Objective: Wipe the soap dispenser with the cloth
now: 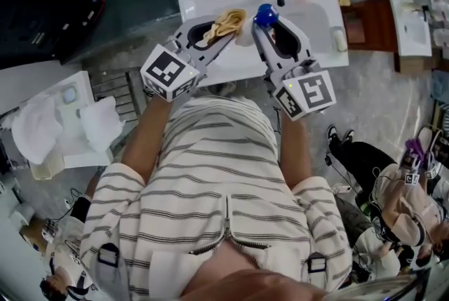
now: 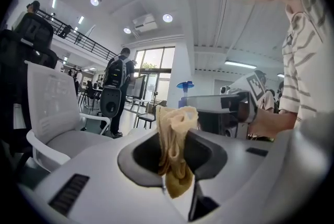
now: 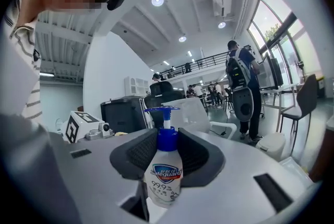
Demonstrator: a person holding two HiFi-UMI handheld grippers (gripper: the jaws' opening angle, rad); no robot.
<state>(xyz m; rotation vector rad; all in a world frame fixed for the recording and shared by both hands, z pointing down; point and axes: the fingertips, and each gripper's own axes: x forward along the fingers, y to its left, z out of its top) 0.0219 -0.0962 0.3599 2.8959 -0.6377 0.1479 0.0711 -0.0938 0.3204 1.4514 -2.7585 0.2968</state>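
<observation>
Above the white basin [image 1: 319,19] in the head view, the left gripper [image 1: 226,29] and right gripper [image 1: 262,23] sit side by side. Left gripper view: jaws clamped on the tan cloth [image 2: 176,147]. Right gripper view: jaws gripping the upright soap dispenser [image 3: 165,173] at its blue collar.

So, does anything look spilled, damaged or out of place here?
Nothing stands out. The soap bottle is held upright in the right gripper, pump on, no spill visible. The cloth hangs bunched in the left gripper, apart from the bottle.
</observation>
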